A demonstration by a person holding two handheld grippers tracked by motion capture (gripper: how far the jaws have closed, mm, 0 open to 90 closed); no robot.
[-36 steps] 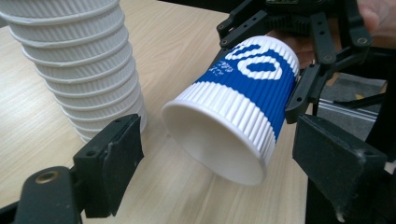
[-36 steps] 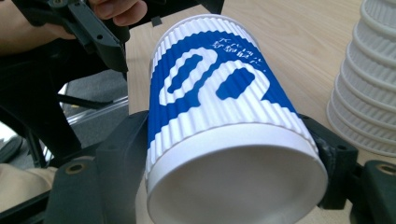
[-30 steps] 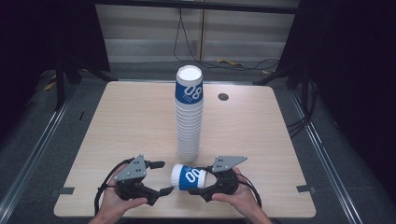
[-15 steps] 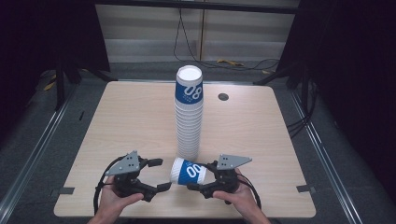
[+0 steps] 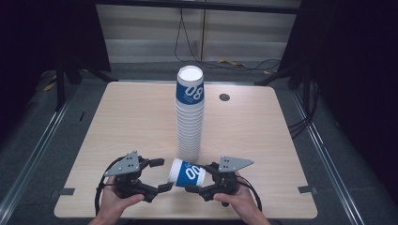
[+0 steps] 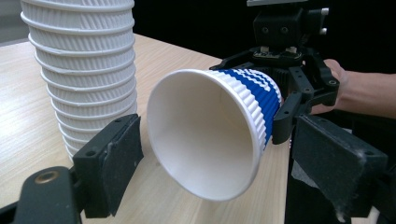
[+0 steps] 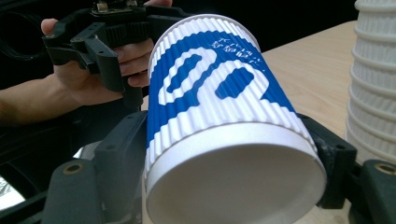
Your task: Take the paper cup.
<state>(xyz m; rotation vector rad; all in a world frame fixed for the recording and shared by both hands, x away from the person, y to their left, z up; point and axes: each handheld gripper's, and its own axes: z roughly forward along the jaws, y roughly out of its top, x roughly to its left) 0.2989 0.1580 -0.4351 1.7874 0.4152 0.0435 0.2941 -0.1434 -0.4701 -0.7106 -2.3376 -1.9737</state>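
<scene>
Holding a blue and white paper cup (image 5: 187, 172) on its side, my right gripper (image 5: 202, 181) squeezes it near the bottom, just in front of the tall cup stack (image 5: 189, 117). My left gripper (image 5: 161, 175) is wide open, holding nothing, facing the cup's mouth above the wooden table (image 5: 117, 122).

Blue-white ribbed paper cup (image 5: 187, 172) on its side, above table's near edge, w/ mouth leftward.

The cup (image 7: 219, 107) looks like ribbed paper, blue-and-white outside and smooth matt white inside, as does the stack of cups (image 5: 189, 117). The table (image 5: 122, 122) is pale matt wood-grain. The jaws' black pads look rough and foam-like.
</scene>
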